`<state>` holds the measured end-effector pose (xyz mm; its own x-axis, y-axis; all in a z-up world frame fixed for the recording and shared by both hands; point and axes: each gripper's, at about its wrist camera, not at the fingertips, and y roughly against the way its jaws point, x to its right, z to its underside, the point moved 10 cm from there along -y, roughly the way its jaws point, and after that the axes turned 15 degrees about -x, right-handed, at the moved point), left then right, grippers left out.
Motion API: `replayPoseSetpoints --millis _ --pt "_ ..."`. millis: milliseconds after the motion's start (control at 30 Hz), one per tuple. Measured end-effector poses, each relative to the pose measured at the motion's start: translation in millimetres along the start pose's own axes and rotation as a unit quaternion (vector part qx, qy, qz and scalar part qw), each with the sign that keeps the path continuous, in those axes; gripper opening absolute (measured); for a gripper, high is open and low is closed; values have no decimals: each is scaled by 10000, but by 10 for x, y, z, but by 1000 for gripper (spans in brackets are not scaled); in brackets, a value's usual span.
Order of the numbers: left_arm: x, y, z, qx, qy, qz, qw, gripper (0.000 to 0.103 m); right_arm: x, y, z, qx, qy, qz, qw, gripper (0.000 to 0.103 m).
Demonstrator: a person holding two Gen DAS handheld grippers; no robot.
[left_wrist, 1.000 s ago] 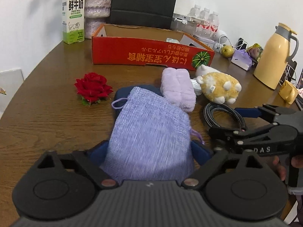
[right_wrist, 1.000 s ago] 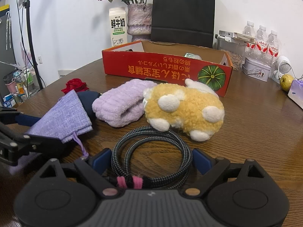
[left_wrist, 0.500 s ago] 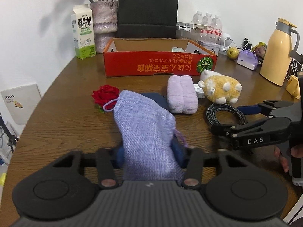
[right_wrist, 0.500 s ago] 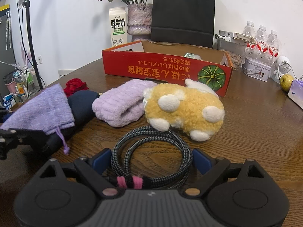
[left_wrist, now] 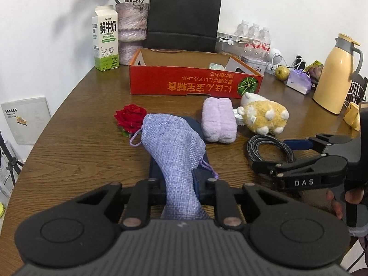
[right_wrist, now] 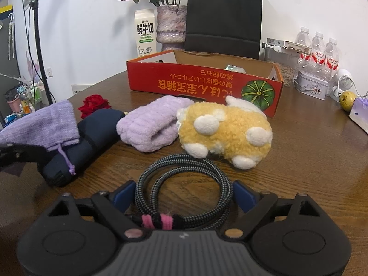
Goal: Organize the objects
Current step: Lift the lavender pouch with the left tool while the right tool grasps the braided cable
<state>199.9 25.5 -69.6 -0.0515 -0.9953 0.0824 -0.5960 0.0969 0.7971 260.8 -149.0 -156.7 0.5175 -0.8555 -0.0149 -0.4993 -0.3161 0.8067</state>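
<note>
The left gripper (left_wrist: 181,184) is clamped narrow on the near end of the lavender drawstring pouch (left_wrist: 171,138), lifting it clear of the dark blue roll (right_wrist: 92,135) beneath; the grip on the closed end appears chosen so the pouch hangs free for carrying, probably to the red cardboard box (left_wrist: 195,85) at the far edge of the table (left_wrist: 76,151). The right gripper (right_wrist: 184,195) sits wide, its blue pads either side of the coiled braided cable (right_wrist: 184,179) without pressing it; this looks like a staged grasp, not yet taken. The cable lies near the table's near edge, just in front of the yellow plush toy (right_wrist: 225,133); the lilac towel roll (right_wrist: 154,124) touches the plush on its left; the red rose (left_wrist: 130,118) lies beyond the pouch. On the way to the box, the towel roll and plush stand directly in front of its wall, so the load probably needs height to pass. A milk carton (left_wrist: 105,38), vase (left_wrist: 132,32) and black paper bag (left_wrist: 184,16) stand behind the box.
</note>
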Motion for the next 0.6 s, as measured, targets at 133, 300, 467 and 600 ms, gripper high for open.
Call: replayPoseSetpoints --millis 133,300,467,600 --pt "34 18 -12 26 4 30 10000 18 -41 91 10 69 17 -70 10000 89" --pt "63 62 -49 94 11 46 9999 18 -97 237 -16 194 73 -41 9998 89" --pt "109 119 -115 174 39 74 9998 18 -161 382 -56 336 127 -45 9993 89" --pt "130 145 -215 265 86 72 9996 18 -184 485 -101 465 141 -34 9988 89"
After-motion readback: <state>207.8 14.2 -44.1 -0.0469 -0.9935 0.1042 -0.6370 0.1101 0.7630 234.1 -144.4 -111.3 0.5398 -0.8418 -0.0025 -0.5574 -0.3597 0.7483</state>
